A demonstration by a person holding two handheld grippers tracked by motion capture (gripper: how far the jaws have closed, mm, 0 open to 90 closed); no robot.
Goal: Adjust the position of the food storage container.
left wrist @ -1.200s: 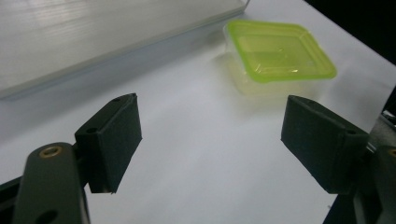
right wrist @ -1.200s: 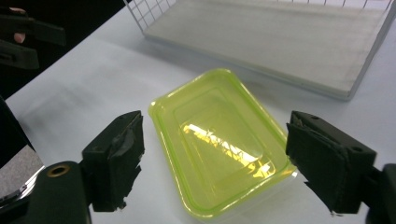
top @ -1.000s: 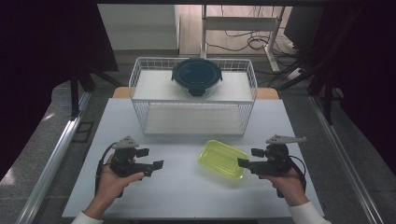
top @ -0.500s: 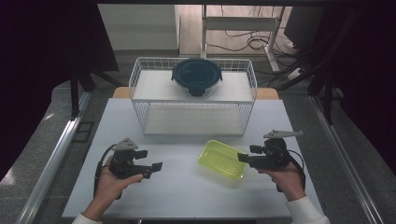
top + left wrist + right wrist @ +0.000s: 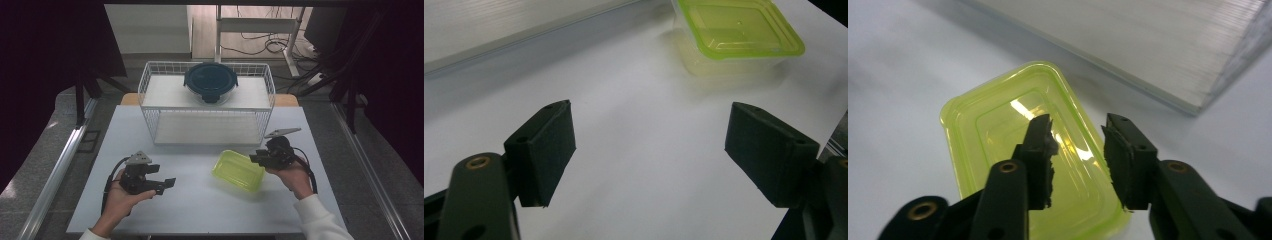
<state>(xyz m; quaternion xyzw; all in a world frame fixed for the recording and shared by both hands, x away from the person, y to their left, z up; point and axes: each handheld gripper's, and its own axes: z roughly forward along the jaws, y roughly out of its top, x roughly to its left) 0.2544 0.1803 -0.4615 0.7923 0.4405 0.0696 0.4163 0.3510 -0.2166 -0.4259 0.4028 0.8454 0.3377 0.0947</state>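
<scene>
High view: the yellow-green lidded container [image 5: 238,170] is seen lying askew on the desk [image 5: 200,200], just left of the right gripper [image 5: 254,158], well apart from the left gripper [image 5: 169,184].

Left gripper view: jaws are held wide, empty.

Right gripper view: jaws, just closing, are poised over the lid, nothing between them.

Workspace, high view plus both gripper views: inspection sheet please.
Surface: white table, bare around the job's things.
Job's things: yellow-green lidded container flat on the table, lid on.
Clutter: white wire rack at the far edge, a round dark-lidded container on its top shelf.
Grippers: left hand-held gripper open, apart from the container; right hand-held gripper over the container's edge, jaws just closing, narrow gap, whether the rim sits between them is unclear.
Cables: one black cable trails from the right gripper.
Surroundings: grey floor, a metal rail at left, dark curtains.
</scene>
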